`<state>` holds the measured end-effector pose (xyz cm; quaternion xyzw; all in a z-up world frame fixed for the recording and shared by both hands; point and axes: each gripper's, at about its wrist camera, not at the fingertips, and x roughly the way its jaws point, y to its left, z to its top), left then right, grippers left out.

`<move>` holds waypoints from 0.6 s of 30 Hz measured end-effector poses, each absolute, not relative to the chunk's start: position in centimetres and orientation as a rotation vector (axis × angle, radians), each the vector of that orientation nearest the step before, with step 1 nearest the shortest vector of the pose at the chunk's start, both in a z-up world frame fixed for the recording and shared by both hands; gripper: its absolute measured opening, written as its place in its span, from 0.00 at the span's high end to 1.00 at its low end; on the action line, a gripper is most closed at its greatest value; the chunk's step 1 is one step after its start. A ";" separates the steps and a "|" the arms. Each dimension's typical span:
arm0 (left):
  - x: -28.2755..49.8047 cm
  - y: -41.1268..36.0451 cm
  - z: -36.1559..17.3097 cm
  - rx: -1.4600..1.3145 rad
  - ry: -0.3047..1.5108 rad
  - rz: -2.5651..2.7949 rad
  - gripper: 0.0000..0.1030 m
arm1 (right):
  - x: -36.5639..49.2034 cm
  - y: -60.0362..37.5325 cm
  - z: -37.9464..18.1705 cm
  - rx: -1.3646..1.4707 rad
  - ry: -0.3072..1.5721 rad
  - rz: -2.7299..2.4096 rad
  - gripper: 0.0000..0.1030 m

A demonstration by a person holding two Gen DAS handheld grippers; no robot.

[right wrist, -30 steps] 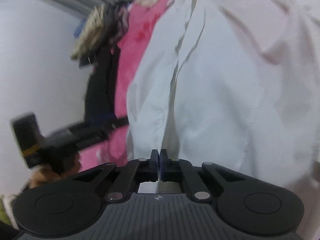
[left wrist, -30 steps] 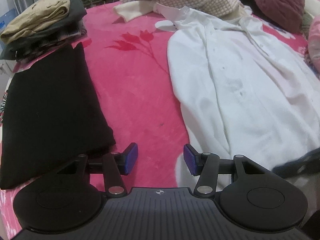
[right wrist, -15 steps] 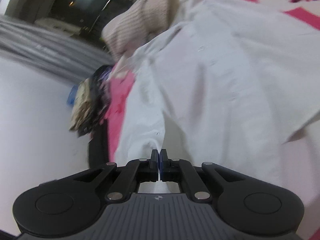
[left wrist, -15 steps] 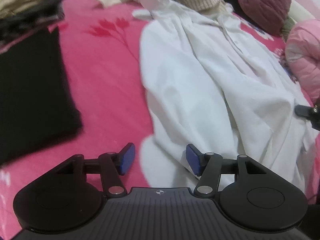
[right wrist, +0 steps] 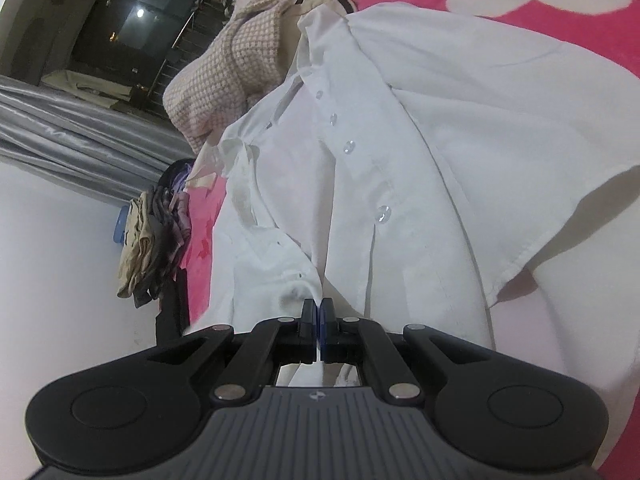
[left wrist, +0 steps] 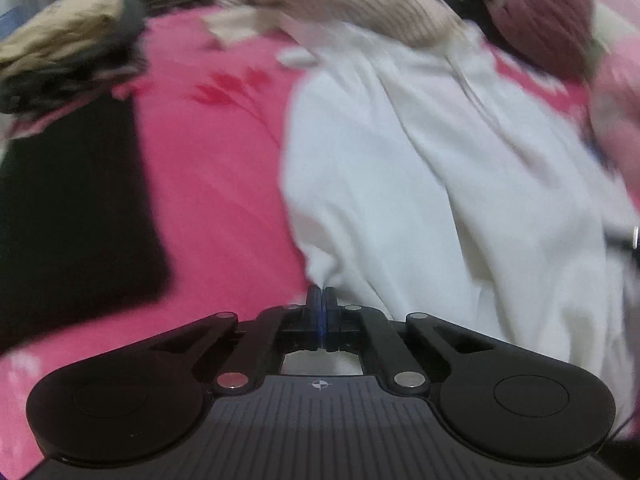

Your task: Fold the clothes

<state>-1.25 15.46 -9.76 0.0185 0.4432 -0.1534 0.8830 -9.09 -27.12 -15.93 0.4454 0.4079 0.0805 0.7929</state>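
A: Left view? Progress?
B: White shirt (left wrist: pixel 400 184) lies unfolded on the pink bed (left wrist: pixel 224 152), right of the folded black garment (left wrist: pixel 72 216). Left gripper (left wrist: pixel 321 300) has just closed, pinching the shirt's near edge.
A: Right view?
B: Right gripper (right wrist: pixel 318 312) is clamped on the shirt's edge too. Folding all remains.

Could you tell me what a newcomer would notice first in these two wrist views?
The big white button-up shirt sprawled across the bright pink floral blanket dominates both views. Each gripper is pinching its fabric: the left gripper at the shirt's near edge, the right gripper by the button placket. A folded black garment lies left of the shirt, with a stack of folded clothes behind it.
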 end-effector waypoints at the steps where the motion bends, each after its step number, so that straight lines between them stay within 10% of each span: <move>1: -0.5 16.4 -8.2 0.016 0.889 -0.296 1.00 | -9.1 -27.1 -15.9 0.956 0.877 0.176 0.98; 10: 8.7 23.3 3.2 0.180 0.680 -0.090 1.00 | -8.9 -26.8 -16.0 0.939 0.886 0.184 0.98; 18: 14.5 26.4 -1.9 0.325 0.835 0.073 0.95 | -8.8 -26.8 -16.3 0.922 0.899 0.165 0.98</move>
